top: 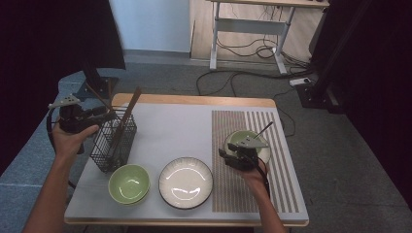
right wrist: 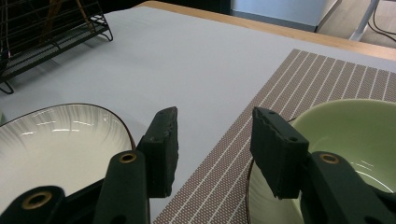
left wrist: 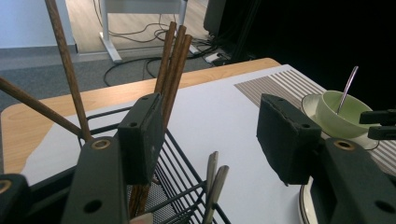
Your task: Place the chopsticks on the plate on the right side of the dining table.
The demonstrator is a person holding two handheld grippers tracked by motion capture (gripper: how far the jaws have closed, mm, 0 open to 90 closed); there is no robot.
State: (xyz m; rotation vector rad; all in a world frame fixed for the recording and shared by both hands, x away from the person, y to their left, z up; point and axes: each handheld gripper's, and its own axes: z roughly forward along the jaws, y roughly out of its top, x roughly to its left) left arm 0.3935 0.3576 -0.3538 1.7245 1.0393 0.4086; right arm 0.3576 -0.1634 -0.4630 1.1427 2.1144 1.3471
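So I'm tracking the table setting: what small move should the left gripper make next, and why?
Probably ease the left gripper toward the chopsticks standing in the wire basket and close on them: its jaws stand open and empty beside them.

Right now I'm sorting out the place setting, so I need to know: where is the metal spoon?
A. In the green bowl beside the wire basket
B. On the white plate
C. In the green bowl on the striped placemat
C: the spoon leans out of the green bowl on the striped placemat.
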